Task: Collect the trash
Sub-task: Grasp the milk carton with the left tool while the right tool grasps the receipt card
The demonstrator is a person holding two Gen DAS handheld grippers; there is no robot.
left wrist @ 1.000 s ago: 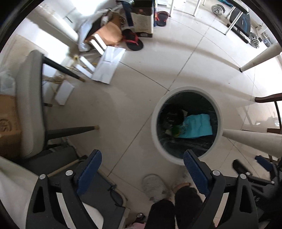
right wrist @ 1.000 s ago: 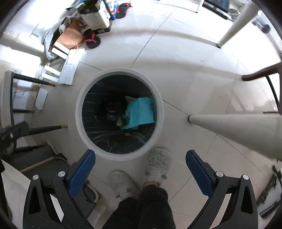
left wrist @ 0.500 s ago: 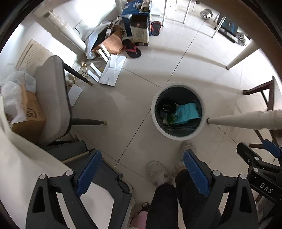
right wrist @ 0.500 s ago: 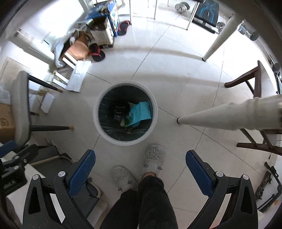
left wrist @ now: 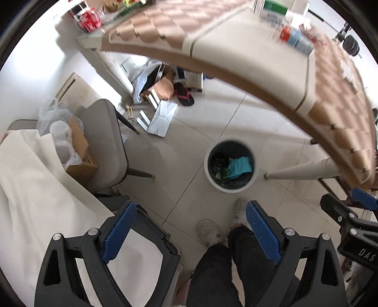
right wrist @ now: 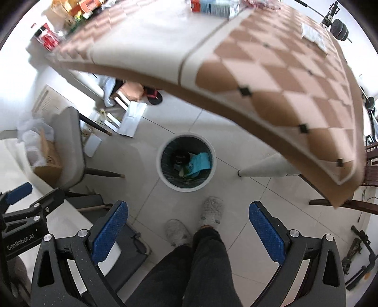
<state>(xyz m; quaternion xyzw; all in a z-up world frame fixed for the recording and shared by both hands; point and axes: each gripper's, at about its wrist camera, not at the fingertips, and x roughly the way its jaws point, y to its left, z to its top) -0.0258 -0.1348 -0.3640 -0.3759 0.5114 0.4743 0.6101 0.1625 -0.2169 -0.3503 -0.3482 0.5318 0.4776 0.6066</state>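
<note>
A round white trash bin (left wrist: 209, 176) (right wrist: 212, 172) with a dark liner stands on the tiled floor, far below both grippers. Inside it lie a teal packet (left wrist: 239, 166) (right wrist: 200, 161) and dark scraps. My left gripper (left wrist: 190, 213) is open, nothing between its blue pads. My right gripper (right wrist: 187, 211) is open too and empty. A table with a checkered cloth (left wrist: 236, 44) (right wrist: 259, 68) fills the top of both views. On it lie a blue-and-red carton (left wrist: 295, 39) (right wrist: 213, 7) and red cans (left wrist: 88, 17), all blurred.
A grey chair (left wrist: 108, 144) (right wrist: 69, 146) stands left of the bin, with a cardboard box (left wrist: 80, 151) and plastic bags beside it. Boxes and a sandal (left wrist: 184, 95) clutter the floor under the table. A person's legs and grey slippers (right wrist: 210, 210) stand near the bin.
Both grippers have risen from just above the bin to table height. The bin has shrunk in view and the tabletop has come into sight.
</note>
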